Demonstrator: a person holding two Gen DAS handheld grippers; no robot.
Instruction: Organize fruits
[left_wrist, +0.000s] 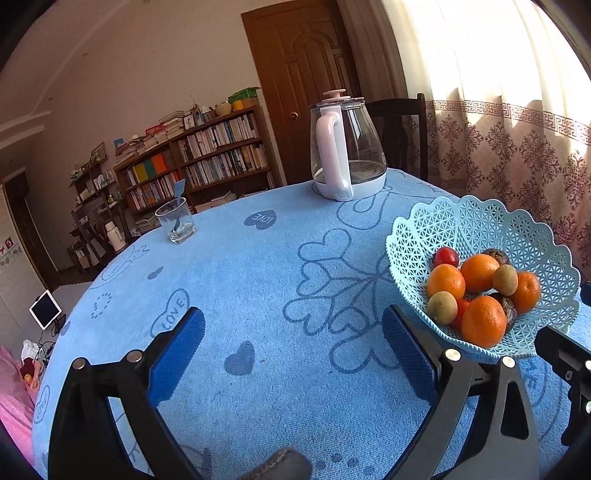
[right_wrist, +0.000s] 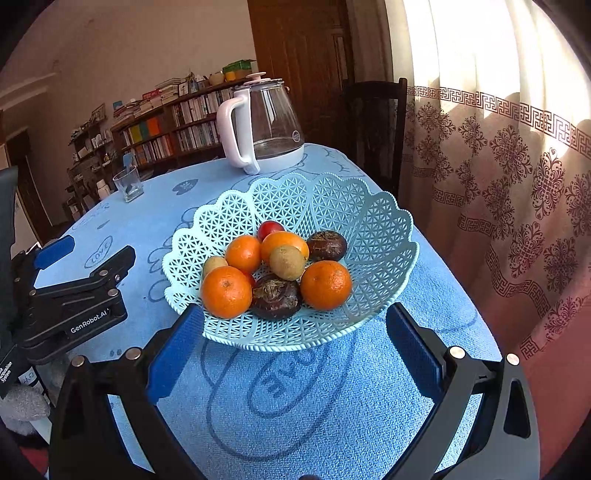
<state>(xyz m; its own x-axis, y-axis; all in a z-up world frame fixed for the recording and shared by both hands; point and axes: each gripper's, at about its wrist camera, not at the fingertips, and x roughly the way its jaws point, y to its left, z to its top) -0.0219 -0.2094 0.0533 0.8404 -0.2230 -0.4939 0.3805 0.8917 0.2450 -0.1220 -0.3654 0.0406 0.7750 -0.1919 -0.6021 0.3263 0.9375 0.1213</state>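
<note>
Both hand-held grippers wide open, empty: left (left_wrist: 293, 354), right (right_wrist: 295, 354).

Your tabletop (right_wrist: 295, 406) has a blue towel cover; fruit basket (right_wrist: 369, 229) sits near its right edge, kettle (right_wrist: 264, 125) at the far edge, glass (right_wrist: 127, 184) far-left.

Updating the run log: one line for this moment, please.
left gripper: open, empty | right gripper: open, empty, facing basket | fruit: oranges and others all in basket | table: kettle, glass
</note>
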